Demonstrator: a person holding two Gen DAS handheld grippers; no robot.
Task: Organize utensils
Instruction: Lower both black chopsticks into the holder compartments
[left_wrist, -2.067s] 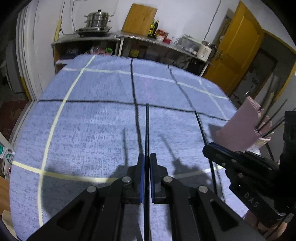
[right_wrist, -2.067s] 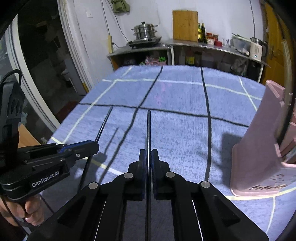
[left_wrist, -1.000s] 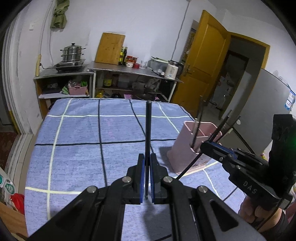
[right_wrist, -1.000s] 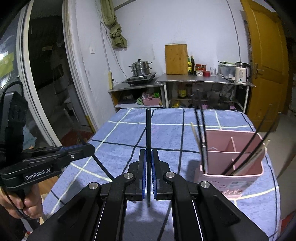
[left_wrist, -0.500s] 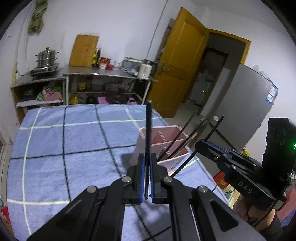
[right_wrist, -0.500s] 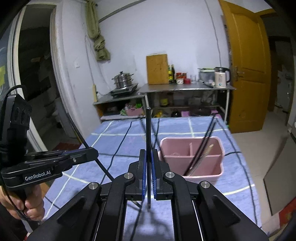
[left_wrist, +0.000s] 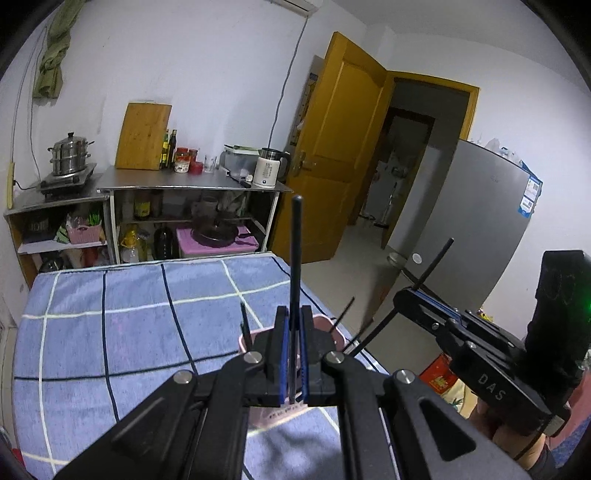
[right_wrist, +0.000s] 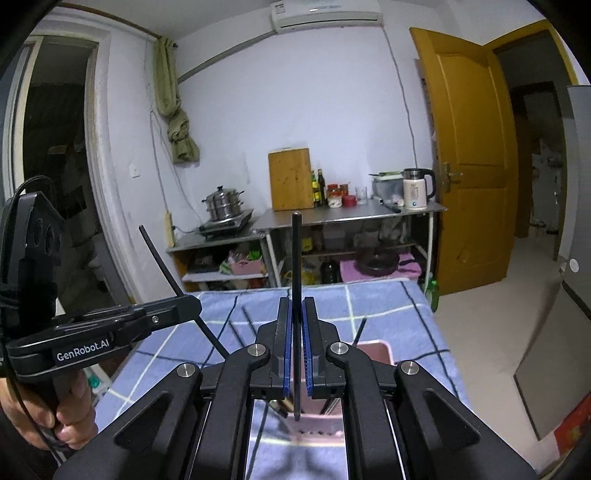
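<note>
each gripper is clenched on one black chopstick: left gripper (left_wrist: 291, 363) and right gripper (right_wrist: 296, 354), sticks upright. pink holder (right_wrist: 373, 350) stands near the tabletop's right edge, directly below both, slightly nearer the right.

Black chopstick (left_wrist: 295, 258) pinched above pink holder (left_wrist: 246, 340)

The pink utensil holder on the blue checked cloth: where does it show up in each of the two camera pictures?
Left wrist view: pink utensil holder sits low centre, mostly hidden behind the gripper.
Right wrist view: pink utensil holder low, just right of centre, behind the gripper.
Shared landmark: wooden cutting board against the far wall.
</note>
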